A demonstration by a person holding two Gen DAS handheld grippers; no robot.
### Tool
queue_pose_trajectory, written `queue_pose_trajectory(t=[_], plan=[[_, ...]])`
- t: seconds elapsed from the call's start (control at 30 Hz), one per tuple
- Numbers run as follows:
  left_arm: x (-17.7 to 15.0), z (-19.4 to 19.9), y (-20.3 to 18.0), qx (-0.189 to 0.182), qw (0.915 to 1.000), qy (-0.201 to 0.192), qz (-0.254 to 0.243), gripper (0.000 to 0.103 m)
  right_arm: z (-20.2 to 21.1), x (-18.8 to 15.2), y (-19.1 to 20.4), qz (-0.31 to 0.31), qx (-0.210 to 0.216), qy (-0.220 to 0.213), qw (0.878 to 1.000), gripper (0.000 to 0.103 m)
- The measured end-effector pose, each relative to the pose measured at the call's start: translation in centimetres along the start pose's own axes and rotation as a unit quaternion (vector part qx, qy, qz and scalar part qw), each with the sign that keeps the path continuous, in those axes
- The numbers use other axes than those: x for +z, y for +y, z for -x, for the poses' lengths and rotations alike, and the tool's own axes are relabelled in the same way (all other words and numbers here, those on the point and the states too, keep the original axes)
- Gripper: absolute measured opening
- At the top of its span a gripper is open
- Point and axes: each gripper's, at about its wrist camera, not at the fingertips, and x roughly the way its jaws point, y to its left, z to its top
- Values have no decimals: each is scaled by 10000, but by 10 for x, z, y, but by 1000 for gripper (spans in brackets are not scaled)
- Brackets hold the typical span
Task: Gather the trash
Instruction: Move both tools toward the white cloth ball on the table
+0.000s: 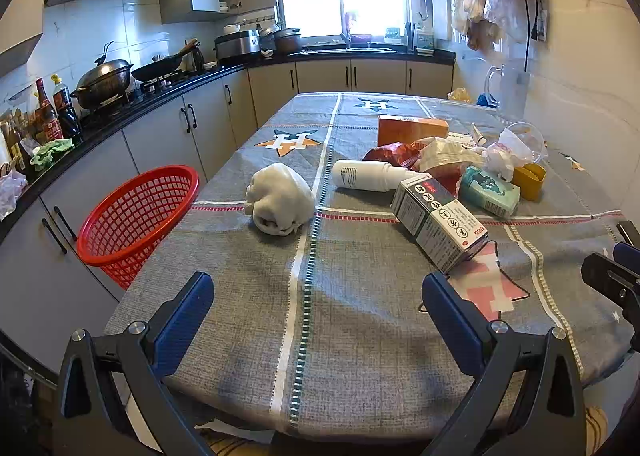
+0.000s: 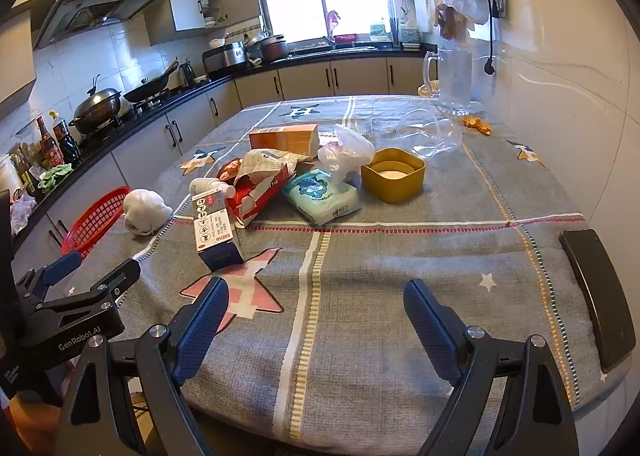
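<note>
Both the left tongs (image 1: 318, 312) and right tongs (image 2: 316, 314) hover wide and empty over the desk (image 2: 400, 256), nothing collected yet, so next comes grabbing the crumpled tissue (image 1: 280, 198) for the red basket (image 1: 136, 216).

A grey star-patterned cloth (image 2: 360, 256) covers the counter; on it lie a white crumpled wad (image 1: 280, 198), white bottle (image 1: 366, 175), cartons, a yellow tub (image 2: 394, 176) and a phone (image 2: 598, 296).
</note>
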Motion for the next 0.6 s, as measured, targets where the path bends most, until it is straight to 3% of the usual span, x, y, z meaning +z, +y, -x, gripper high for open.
queue_pose_trajectory(t=[0.6], plan=[[-1,-2,0,-7,10000,34,-10,103,-4,-2,3,-10,15,40,10000,92]])
